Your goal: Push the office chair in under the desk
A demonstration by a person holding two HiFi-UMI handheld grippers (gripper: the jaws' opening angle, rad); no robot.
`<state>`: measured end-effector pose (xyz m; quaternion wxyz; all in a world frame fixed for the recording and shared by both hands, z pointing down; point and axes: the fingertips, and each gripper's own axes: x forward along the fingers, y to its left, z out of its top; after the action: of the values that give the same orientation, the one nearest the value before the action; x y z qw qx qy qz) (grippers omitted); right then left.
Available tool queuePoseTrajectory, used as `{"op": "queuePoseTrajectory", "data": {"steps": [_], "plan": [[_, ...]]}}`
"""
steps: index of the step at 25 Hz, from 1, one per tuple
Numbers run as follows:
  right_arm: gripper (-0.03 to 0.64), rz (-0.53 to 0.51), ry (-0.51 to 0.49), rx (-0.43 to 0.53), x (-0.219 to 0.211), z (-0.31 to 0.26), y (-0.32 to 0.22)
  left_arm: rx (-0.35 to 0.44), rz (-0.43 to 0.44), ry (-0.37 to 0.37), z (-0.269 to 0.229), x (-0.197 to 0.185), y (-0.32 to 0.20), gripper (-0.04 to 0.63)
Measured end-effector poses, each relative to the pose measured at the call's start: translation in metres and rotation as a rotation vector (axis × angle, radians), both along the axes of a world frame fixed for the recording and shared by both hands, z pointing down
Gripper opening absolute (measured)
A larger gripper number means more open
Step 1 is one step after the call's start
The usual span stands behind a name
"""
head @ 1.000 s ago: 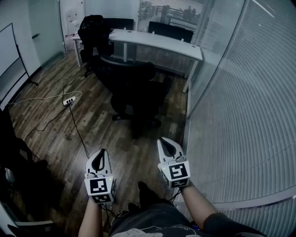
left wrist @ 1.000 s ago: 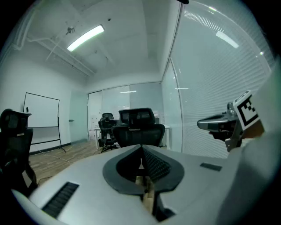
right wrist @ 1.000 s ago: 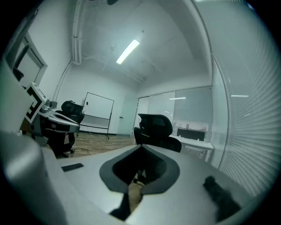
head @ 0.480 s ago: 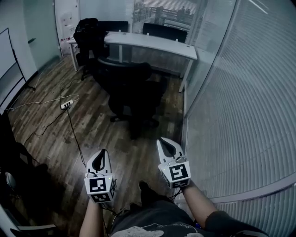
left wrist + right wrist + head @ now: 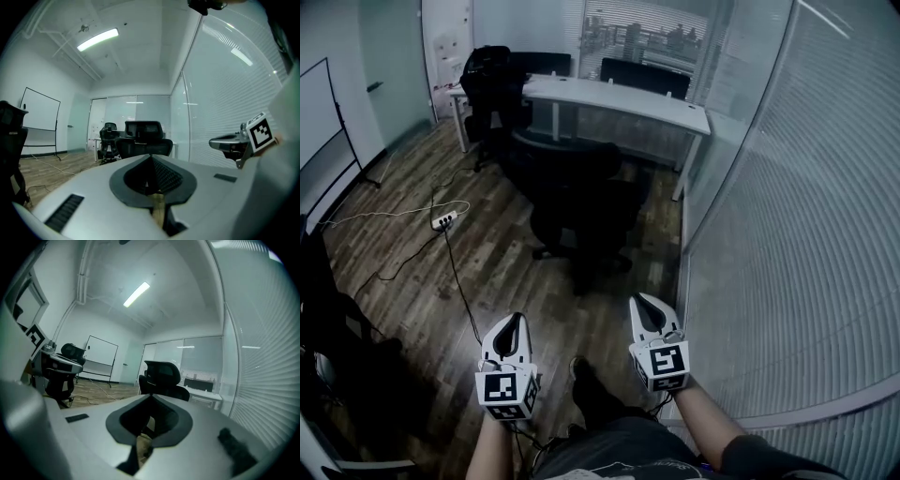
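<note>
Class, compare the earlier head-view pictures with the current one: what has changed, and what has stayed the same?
The left claw and right claw sit slightly lower in the head view. Nothing was gripped or released. Both stay shut and empty, and the office chair stays out from the desk, untouched.

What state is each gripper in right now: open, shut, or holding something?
White two-jaw left gripper: shut, holding nothing.
White two-jaw right gripper: shut, holding nothing; the black office chair stands ahead, untouched.
</note>
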<state>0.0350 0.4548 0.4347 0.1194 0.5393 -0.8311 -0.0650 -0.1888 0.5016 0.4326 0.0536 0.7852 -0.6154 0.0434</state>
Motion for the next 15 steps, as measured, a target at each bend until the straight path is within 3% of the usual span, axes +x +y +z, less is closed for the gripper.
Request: {"op": "queuePoseTrajectory", "data": {"steps": [7, 12, 15], "plan": [[0.025, 0.022, -0.059, -0.019, -0.004, 0.007, -0.053, -0.004, -0.027, -0.039, 0.001, -0.017, -0.039, 0.020], [0.025, 0.100, -0.006, -0.108, 0.002, 0.025, -0.097, -0.044, -0.027, -0.032, 0.014, -0.026, -0.079, 0.020], [0.026, 0.121, 0.037, -0.099, 0.003, 0.024, -0.126, -0.048, -0.019, -0.030, 0.017, -0.029, -0.108, 0.021]]}}
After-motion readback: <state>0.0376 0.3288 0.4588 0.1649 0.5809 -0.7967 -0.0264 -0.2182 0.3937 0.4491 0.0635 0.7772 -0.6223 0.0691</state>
